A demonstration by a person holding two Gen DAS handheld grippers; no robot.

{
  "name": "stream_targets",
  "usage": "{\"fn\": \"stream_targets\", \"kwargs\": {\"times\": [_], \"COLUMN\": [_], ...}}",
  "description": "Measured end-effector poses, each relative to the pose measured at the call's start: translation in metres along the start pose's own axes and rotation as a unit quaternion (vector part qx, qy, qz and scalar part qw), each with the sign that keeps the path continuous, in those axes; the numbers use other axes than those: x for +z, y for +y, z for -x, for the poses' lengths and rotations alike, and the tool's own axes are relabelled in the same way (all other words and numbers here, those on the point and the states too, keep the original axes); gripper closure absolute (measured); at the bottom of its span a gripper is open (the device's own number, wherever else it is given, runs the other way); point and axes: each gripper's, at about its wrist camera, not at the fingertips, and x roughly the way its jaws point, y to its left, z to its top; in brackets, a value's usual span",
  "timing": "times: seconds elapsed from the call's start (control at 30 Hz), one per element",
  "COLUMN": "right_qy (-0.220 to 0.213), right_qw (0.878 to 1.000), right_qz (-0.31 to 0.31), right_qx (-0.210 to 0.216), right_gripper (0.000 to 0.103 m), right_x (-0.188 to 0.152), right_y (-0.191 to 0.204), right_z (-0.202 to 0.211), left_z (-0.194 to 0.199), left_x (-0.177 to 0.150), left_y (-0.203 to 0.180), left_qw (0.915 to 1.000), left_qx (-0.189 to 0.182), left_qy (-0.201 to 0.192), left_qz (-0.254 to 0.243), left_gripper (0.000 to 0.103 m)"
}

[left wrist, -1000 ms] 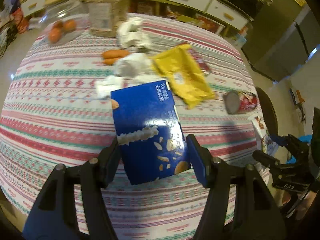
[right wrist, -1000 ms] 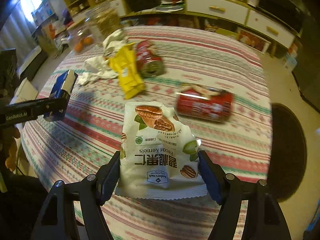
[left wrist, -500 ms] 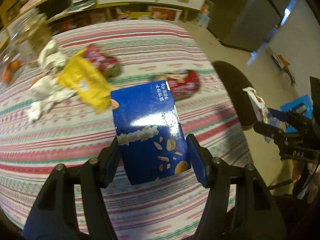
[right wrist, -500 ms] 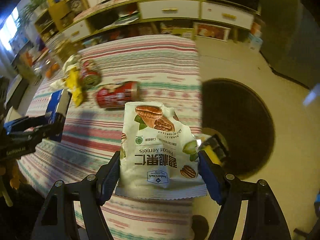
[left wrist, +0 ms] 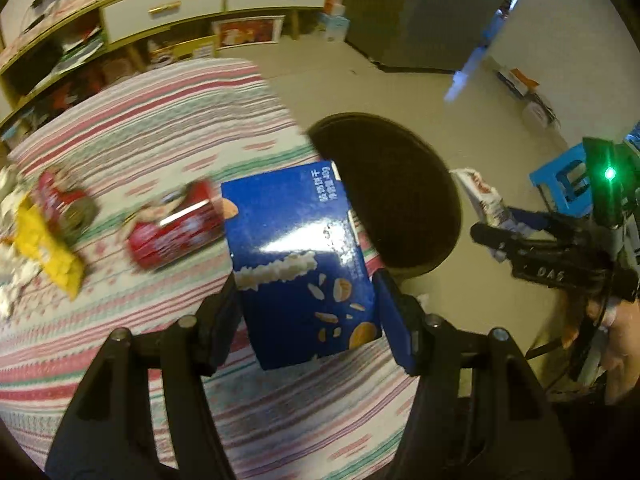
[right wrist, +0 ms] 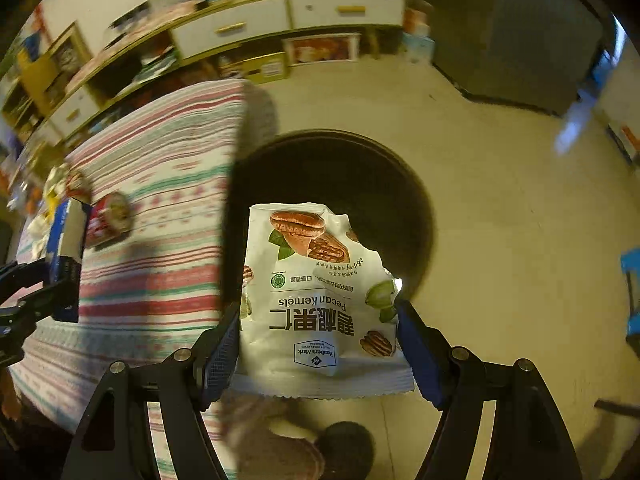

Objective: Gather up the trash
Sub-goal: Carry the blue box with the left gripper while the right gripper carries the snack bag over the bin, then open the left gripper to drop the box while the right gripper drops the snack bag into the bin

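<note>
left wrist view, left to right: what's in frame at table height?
yellow wrapper → crushed red can → second red can → blue box in the left gripper → dark round bin → right gripper holding a white bag

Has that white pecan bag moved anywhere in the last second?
Yes. The pecan bag, shut in the right gripper, has swung off the striped table rightward and now hangs over the dark round bin on the floor.

Striped table (left wrist: pixel 168 120) — red cans (left wrist: pixel 176 228), yellow wrapper (left wrist: pixel 48 256)
</note>
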Motion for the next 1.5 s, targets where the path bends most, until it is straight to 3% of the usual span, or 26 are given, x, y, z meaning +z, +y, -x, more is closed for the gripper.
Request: {"fn": "stream_targets", "kwargs": {"times": [0.37,0.8,0.9,0.93,1.07,1.5], "right_qy": [0.017,0.030,0.030,0.030,0.033,0.025], "right_qw": [0.999,0.998,0.998,0.998,0.998,0.998], "right_qz": [-0.043,-0.052,-0.052,-0.052,-0.052,-0.046], "right_qx": [-0.021,-0.017,-0.017,-0.018,-0.019,-0.021], "right_gripper": [0.027,0.027,0.027,0.027,0.027,0.027], "right_x": [-0.007,-0.003,-0.003,-0.003,-0.002,0.006], "right_y": [-0.045,-0.050,-0.051,-0.051,-0.051,-0.032], "right_z": [-0.012,-0.024,-0.024,-0.024,-0.026,-0.030], "left_z": [-0.076,-0.131,-0.134,-0.134,-0.121,-0.024], "left_x": [0.048,0.057,0.060,0.062,0.063,0.022], "left_y": [-0.070,-0.079,-0.077,-0.077,-0.075,-0.049], "left_qw": [0.9989,0.9972,0.9975,0.9976,0.9984,0.9988], "left_qx": [-0.015,0.007,0.009,0.014,0.008,-0.046], "left_qy": [0.034,0.073,0.070,0.068,0.057,0.002], "left_qz": [-0.029,-0.015,-0.011,-0.008,0.000,-0.015], "left_gripper": [0.038,0.038,0.030,0.021,0.012,0.008]}}
